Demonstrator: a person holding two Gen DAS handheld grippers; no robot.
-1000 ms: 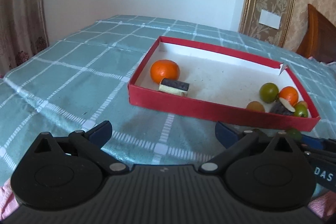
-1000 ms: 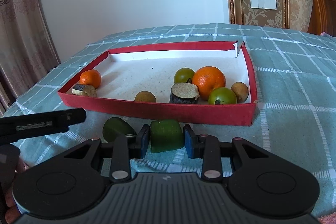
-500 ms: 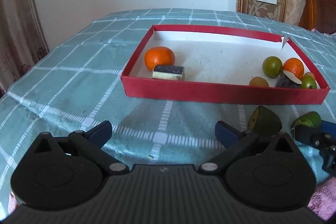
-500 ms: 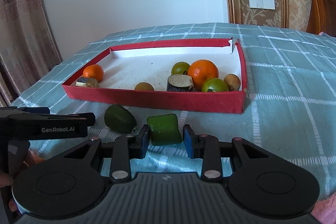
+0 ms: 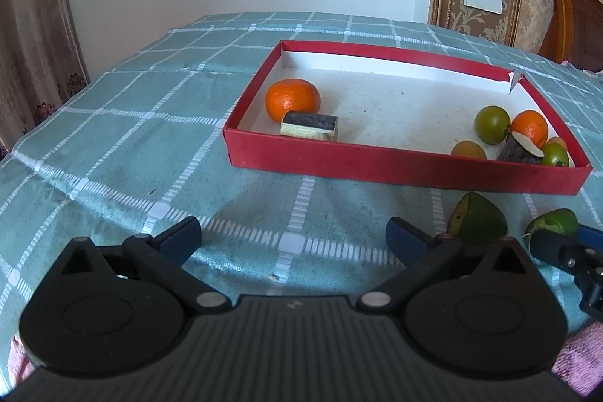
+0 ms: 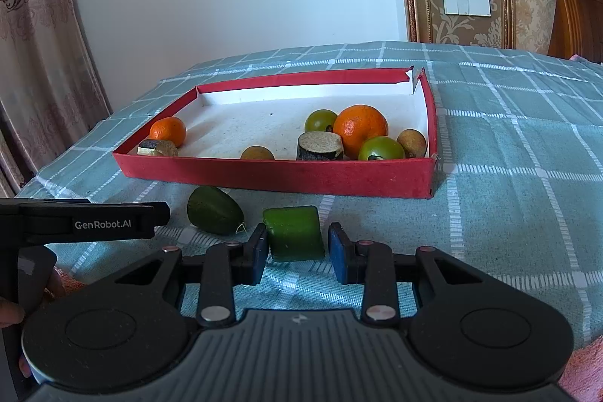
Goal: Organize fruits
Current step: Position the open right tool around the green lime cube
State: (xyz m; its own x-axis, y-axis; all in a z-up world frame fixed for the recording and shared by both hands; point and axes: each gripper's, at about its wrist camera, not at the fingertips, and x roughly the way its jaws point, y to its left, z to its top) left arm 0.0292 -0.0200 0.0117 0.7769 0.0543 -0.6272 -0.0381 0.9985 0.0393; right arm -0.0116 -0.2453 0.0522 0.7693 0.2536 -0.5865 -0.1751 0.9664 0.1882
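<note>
A red box with a white floor lies on the checked cloth. At its left end are an orange and a dark-skinned slice. Several fruits are bunched at its right end, among them a larger orange and a green tomato. My right gripper is shut on a blocky green piece just in front of the box. A green wedge lies on the cloth to its left. My left gripper hangs open above the bare cloth, holding nothing.
The teal checked cloth drops off at the left, near a curtain. A white wall stands behind the table, and a wooden headboard at the far right. The left gripper's black body reaches in beside the green wedge.
The left wrist view has rolled level and swung right, bringing the green wedge and the held green piece into sight. The right gripper has drawn back slightly from the box, still holding the piece.
</note>
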